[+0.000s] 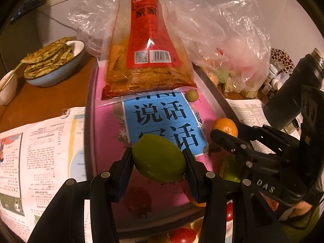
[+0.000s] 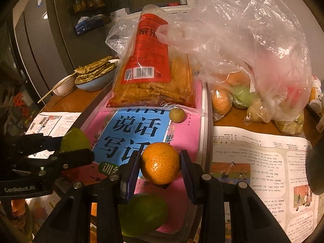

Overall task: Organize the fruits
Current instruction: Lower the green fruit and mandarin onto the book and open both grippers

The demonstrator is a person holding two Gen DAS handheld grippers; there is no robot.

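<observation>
Ahead of both tools the snack bag [image 1: 145, 60] leans upright on the pink book [image 1: 113, 133], probably propped by the plastic bags [image 2: 253, 46] behind it. The book lies on a tray [image 2: 208, 121] on the worktop [image 1: 46, 103], perhaps as a liner. The left tool [image 1: 159, 159] clamps a green fruit [image 1: 159, 158] above the book; right of it the right tool [image 2: 160, 164] clamps an orange [image 2: 160, 163] (both lifted clear, likely for sorting). A small fruit [image 2: 177, 115] sits loose ahead.

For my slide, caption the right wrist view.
Right gripper holding a round orange citrus fruit above a pink-and-blue book.
</observation>
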